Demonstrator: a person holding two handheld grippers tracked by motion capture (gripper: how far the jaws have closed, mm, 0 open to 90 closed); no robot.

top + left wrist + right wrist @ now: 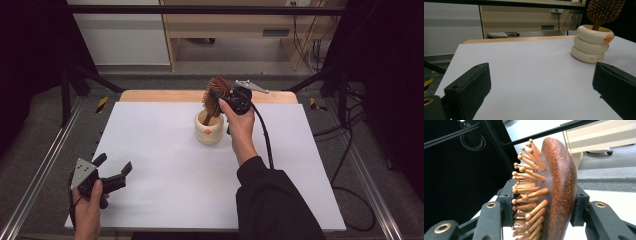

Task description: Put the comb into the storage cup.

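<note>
Our right gripper (223, 100) clamps the hairbrush (216, 93) head, handle down in the cup (209, 131) near the tabletop's far edge; left gripper (112, 172) waits, jaws apart, near-left corner.

A: Lighting? Even and overhead; the white table top (200, 190) is bright, no glare, surroundings nearly black.

B: Shadows?

A: Soft, faint one beside the cream pot (209, 128). High view low-res, slightly soft.

B: Gripper views?

A: Left gripper view: near jaws blurred, pot (592, 43) sharp. Right gripper view: hairbrush (544, 192) close and crisp, background behind it overexposed and soft.
</note>
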